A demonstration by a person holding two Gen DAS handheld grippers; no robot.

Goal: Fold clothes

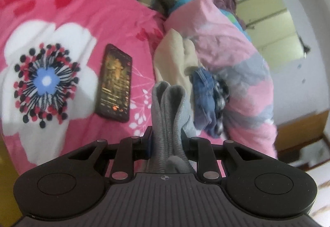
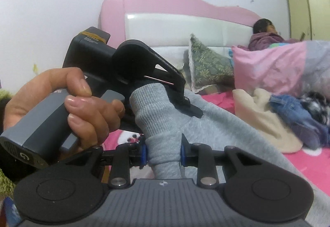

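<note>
While both tongs clench the grey garment (image 2: pixel 156 115), the left tongs (image 1: pixel 166 138) pinch its ribbed cuff and the right tongs (image 2: pixel 164 153) grip another fold, close below the left hand (image 2: pixel 68 103). Left of the left tongs lies a phone (image 1: pixel 115 82); ahead to the right sit piled clothes (image 1: pixel 208 99) and a quilt (image 1: pixel 237 57) on the pink floral bed (image 1: pixel 72 10). A person (image 2: pixel 266 35) rests by the headboard (image 2: pixel 175 8).

grey garment (image 2: pixel 156 107), pink floral bedspread (image 1: pixel 82 12)
</note>
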